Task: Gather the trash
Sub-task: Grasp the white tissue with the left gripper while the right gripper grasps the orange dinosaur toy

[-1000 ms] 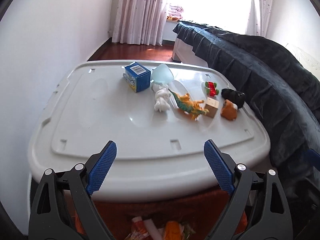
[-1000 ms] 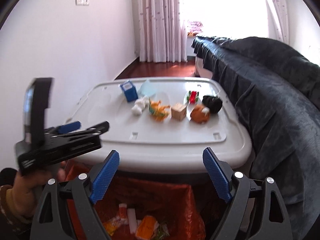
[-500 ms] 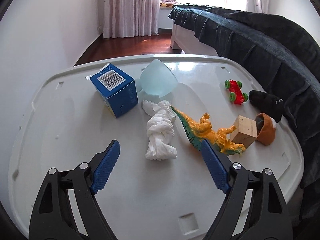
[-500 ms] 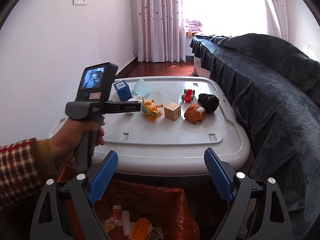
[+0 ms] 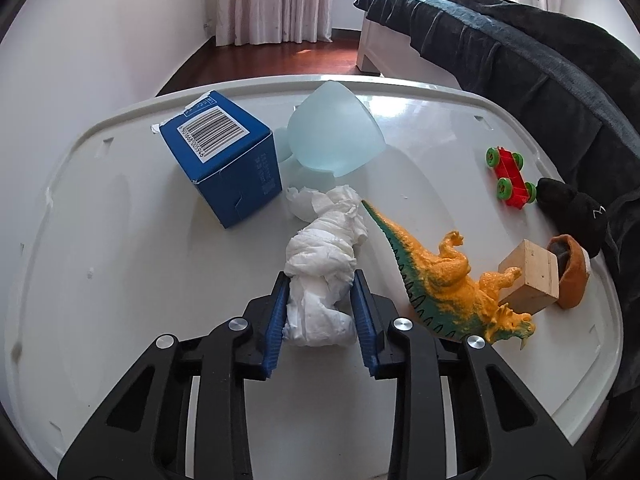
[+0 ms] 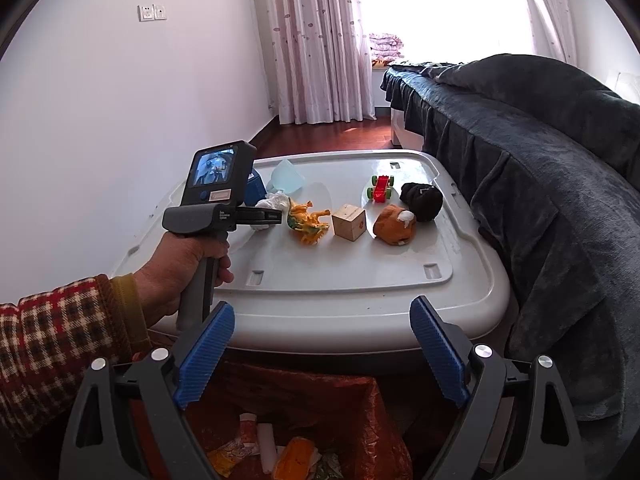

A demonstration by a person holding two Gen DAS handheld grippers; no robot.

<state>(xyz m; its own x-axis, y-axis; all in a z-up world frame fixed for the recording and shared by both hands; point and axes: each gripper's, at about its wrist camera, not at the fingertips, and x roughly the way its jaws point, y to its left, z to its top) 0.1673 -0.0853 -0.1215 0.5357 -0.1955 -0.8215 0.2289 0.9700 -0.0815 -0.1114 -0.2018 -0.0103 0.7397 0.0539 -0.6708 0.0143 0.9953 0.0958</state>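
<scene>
A crumpled white tissue [image 5: 324,236] lies mid-table on the white plastic lid [image 5: 120,260]. My left gripper [image 5: 320,276] is closing its jaws, and the blue pads press on the near end of the tissue. In the right wrist view a person's hand [image 6: 180,264] holds that left gripper [image 6: 276,218] over the tissue [image 6: 276,202]. My right gripper [image 6: 322,308] stays open with nothing between its fingers, in front of the table edge, above an orange trash bag [image 6: 320,396] with wrappers inside.
A blue carton [image 5: 224,156] and a pale blue shell-like piece [image 5: 334,132] sit behind the tissue. To its right are a toy dinosaur [image 5: 436,276], a wooden cube [image 5: 530,276], a red toy car [image 5: 510,178], and brown and black plush items. A dark-covered bed [image 6: 540,152] borders the right side.
My left gripper moved forward and down over the table to the tissue, and its jaws went from wide apart to pressed on it. The right gripper stayed put.
</scene>
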